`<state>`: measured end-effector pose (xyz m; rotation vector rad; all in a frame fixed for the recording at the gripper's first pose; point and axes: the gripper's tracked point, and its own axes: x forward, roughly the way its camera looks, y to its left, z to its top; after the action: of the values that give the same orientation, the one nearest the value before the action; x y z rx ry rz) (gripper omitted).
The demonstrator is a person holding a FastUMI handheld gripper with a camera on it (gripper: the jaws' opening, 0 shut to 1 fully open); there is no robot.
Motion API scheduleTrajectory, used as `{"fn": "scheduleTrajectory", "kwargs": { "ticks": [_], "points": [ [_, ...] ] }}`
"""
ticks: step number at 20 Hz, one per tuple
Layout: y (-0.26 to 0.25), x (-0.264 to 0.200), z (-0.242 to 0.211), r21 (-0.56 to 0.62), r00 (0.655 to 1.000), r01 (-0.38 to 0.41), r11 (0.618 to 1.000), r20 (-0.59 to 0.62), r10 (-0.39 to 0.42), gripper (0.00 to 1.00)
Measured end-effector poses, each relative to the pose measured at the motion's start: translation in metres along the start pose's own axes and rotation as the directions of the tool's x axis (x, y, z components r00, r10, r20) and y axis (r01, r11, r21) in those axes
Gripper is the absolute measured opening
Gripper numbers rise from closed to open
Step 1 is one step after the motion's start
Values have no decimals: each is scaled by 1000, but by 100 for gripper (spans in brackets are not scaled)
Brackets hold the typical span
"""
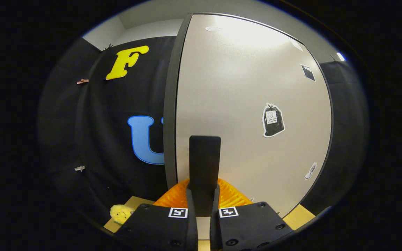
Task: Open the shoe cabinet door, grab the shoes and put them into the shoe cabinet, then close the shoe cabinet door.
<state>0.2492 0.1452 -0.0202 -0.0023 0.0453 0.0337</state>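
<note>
The shoe cabinet door (250, 104) is a pale grey panel with a dark edge (170, 104) along its left side, standing close in front of me. Several small stickers sit on it, among them a black bag-shaped one (273, 120). A flat black handle (204, 160) stands upright on the door near that left edge. My gripper (203, 195) is shut on the handle's lower end, with one finger (173, 199) pressed on its left side and the other on its right. I cannot tell whether the door stands ajar or flush with the cabinet.
Black booth cloth (117, 139) hangs left of the door edge and more shows to the right of the door. A small yellow plush toy (120, 213) lies on the tan surface (300, 216) below, left of my fingers.
</note>
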Motion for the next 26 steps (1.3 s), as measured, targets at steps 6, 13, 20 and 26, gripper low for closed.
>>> {"fn": "scheduleTrajectory", "kwargs": {
  "ticks": [6, 13, 20, 26],
  "points": [
    [2, -32, 6, 18, 998, -59, 998, -7, 59, 17],
    [-5, -75, 14, 52, 993, -116, 992, -20, 117, 17],
    [-36, -117, 16, 80, 990, -135, 988, -21, 137, 17],
    [-73, -149, 18, 89, 991, -131, 987, -14, 132, 17]
  ]
}}
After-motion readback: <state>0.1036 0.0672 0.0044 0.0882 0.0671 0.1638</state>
